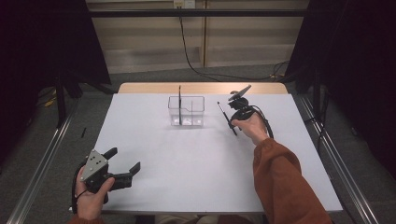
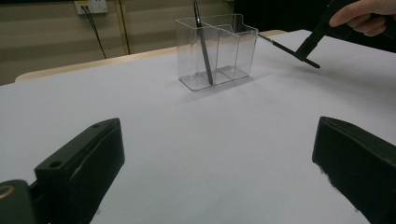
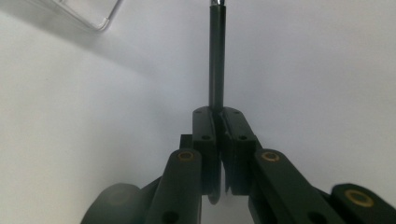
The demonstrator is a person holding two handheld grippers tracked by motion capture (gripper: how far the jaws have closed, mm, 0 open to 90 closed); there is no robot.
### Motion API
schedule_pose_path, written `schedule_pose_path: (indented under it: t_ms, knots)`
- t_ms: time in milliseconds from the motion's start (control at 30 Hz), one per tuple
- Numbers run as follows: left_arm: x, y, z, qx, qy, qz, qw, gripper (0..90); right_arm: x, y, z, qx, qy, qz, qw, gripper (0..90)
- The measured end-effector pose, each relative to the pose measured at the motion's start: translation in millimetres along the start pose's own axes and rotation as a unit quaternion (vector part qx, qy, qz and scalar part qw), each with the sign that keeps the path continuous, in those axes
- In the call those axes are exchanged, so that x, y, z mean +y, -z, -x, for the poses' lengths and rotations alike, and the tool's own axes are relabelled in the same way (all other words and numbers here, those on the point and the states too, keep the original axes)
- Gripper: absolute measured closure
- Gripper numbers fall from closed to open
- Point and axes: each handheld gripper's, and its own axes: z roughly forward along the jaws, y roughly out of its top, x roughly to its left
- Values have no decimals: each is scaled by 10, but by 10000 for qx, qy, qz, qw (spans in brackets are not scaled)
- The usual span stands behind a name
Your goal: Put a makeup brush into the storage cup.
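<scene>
The right gripper (image 1: pixel 232 122) is clamped on a dark pen (image 1: pixel 226 118), its jaws pressed together with the pen's shaft pinched between the pads. In the right gripper view the pen (image 3: pixel 217 56) runs straight out from the closed jaw tips, with a silvery band near its far end at the top edge. In the high view the pen slants from the gripper up and to the left, its free end toward the clear holder (image 1: pixel 186 111), just right of it and apart from it. From the left gripper view the pen (image 2: pixel 285 48) appears held above the table, its thin end reaching near the holder's right wall without touching it. The right hand (image 1: pixel 250 127) wraps the gripper body, an orange sleeve (image 1: pixel 280 182) behind it. The holder (image 2: pixel 217 49) is a clear box with compartments, standing upright near the far middle of the white table (image 1: pixel 196 158). A second dark pen (image 1: pixel 180 105) already stands in its left compartment, leaning a little and rising above the rim. A corner of the holder (image 3: pixel 84 14) shows at the upper left of the right gripper view. The left gripper (image 1: pixel 125 162) rests at the near left edge of the table, jaws spread wide with nothing between them, well apart from the holder, held in the left hand (image 1: pixel 91 198).
</scene>
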Motion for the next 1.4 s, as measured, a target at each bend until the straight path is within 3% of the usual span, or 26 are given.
schedule_pose_path:
  t_ms: [300, 533, 700, 867, 1200, 1400]
  knots:
    - [-1, -2, 1, -1, -1, 2, 10000, 23, -93, 88, 31, 160, 31, 483, 9987, 850]
    - [-2, 1, -1, 8, -4, -8, 10000, 23, -182, 116, 25, 247, 95, 901, 9956, 850]
    - [0, 5, -7, 28, -27, -1, 10000, 23, -231, 172, 10, 311, 185, 1336, 9904, 850]
    - [0, 4, -6, 36, -30, 7, 10000, 23, -286, 221, 35, 384, 327, 1782, 9827, 850]
    - [0, 8, -6, 38, -17, 21, 10000, 23, -370, 232, 50, 616, 357, 2268, 9713, 849]
    - [0, 10, -4, 48, 2, 41, 10000, 23, -423, 274, 71, 666, 340, 2606, 9625, 850]
